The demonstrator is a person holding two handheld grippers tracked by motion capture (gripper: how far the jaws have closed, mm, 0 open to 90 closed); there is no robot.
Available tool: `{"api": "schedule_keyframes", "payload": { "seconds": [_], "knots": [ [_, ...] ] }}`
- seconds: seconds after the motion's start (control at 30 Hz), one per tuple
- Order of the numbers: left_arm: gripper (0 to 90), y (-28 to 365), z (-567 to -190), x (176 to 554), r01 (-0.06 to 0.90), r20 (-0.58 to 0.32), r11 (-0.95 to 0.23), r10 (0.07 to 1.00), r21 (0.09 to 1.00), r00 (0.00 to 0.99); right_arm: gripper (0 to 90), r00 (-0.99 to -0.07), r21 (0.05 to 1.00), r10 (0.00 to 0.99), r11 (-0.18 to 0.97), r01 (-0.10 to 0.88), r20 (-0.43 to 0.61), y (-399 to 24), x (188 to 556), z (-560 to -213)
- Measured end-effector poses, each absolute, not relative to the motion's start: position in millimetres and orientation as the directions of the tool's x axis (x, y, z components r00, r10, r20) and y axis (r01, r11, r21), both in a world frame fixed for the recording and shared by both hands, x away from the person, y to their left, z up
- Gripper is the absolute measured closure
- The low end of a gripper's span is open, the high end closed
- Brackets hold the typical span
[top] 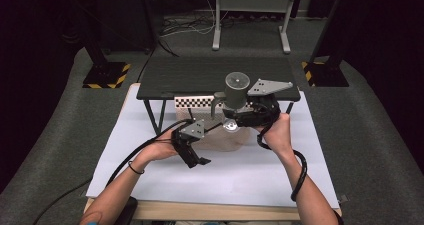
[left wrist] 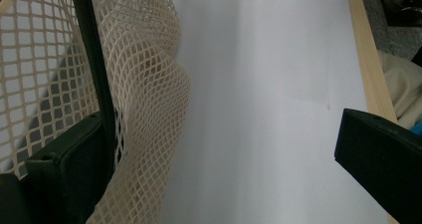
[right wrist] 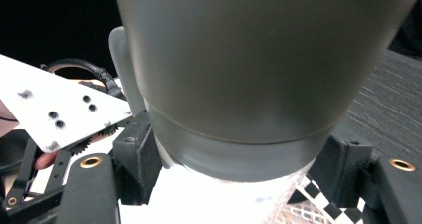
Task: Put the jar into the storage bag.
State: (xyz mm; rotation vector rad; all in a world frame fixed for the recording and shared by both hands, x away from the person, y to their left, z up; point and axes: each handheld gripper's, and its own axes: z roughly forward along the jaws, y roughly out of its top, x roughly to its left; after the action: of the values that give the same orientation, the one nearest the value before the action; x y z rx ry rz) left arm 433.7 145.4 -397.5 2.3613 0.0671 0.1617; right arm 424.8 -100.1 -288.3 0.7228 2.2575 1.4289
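Right gripper (top: pixel 235 116) clamps grey lidded mug (top: pixel 236 91) at frame centre, lifted clear; left gripper (top: pixel 192 152) open, one jaw against beige mesh bag (left wrist: pixel 149 99), likely steadying it.

Overhead light falls evenly on the white worktop (top: pixel 225 180), while the floor and curtains around it sink into near darkness. Soft, faint shadows lie beneath the hands. The high view is slightly soft and grainy throughout. In the left gripper view the beige mesh (left wrist: pixel 144 99) is sharp, but the black jaws at the bottom blur. In the right gripper view the grey mug (right wrist: pixel 259 69) looms close, smooth and out of focus, with a blown-out white patch below it.
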Motion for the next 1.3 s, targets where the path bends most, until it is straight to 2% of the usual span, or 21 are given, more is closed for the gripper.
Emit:
{"api": "schedule_keyframes", "payload": {
  "seconds": [0.73, 1.0, 1.3],
  "knots": [
    [0.0, 144, -398, 433, 0.001, 0.103, -0.717, 0.102, 0.697, 0.989, 30.1, -0.812, 0.923, 0.583, 0.328, 0.202, -0.030, -82, 441, -269],
    [0.0, 145, -398, 431, -0.003, 0.108, -0.713, 0.102, 0.701, 0.989, 30.1, -0.818, 0.920, 0.575, 0.332, 0.205, -0.025, -70, 450, -273],
    [0.0, 147, -393, 426, -0.021, 0.112, -0.708, 0.082, 0.706, 0.990, 30.1, -0.820, 0.906, 0.572, 0.353, 0.233, -0.012, -55, 458, -293]
  ]
}}
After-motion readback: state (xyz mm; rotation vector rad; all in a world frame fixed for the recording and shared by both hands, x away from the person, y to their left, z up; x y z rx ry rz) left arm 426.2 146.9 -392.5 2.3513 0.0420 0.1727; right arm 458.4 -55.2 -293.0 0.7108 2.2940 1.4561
